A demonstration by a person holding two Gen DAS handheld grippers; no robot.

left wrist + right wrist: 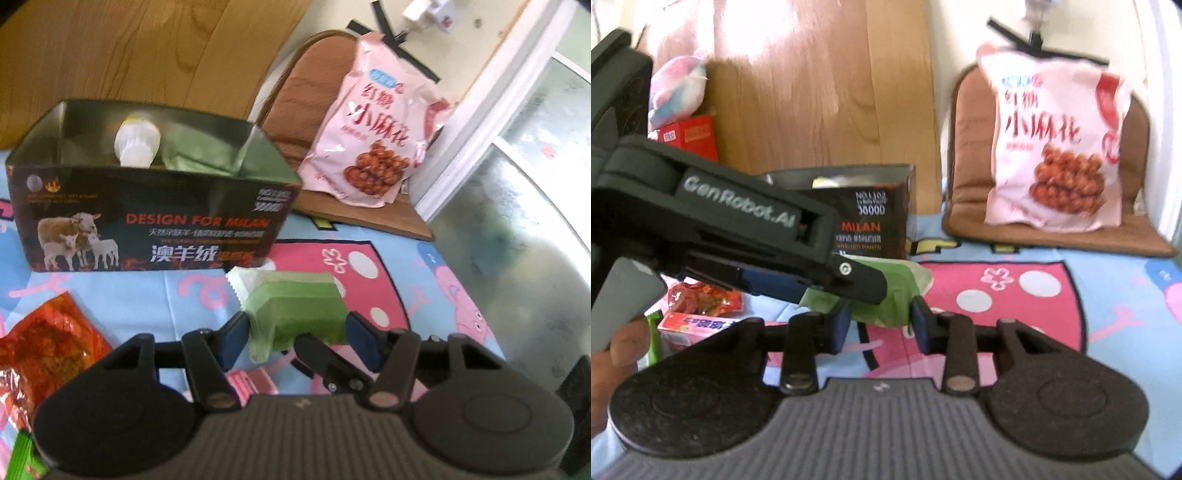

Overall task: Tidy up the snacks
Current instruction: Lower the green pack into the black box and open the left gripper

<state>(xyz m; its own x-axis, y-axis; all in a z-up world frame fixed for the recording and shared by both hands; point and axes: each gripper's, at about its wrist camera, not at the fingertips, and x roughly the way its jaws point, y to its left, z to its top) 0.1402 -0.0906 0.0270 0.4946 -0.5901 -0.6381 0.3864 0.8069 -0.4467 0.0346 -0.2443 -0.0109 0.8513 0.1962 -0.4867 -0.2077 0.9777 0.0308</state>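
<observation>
My left gripper (293,338) is shut on a green wrapped snack pack (295,306) and holds it above the cartoon mat, in front of the black open box (155,210). The box holds a white snack (137,142) and a green wrapper. In the right wrist view the left gripper (857,280) crosses from the left with the green pack (897,291) in it. My right gripper (881,325) is open just below and behind that pack, not touching it. The black box (871,218) stands beyond.
A big pink snack bag (373,129) leans on a brown cushion (295,92) at the back right. An orange snack packet (44,343) and a pink box (690,326) lie at the left. A wooden board stands behind the box.
</observation>
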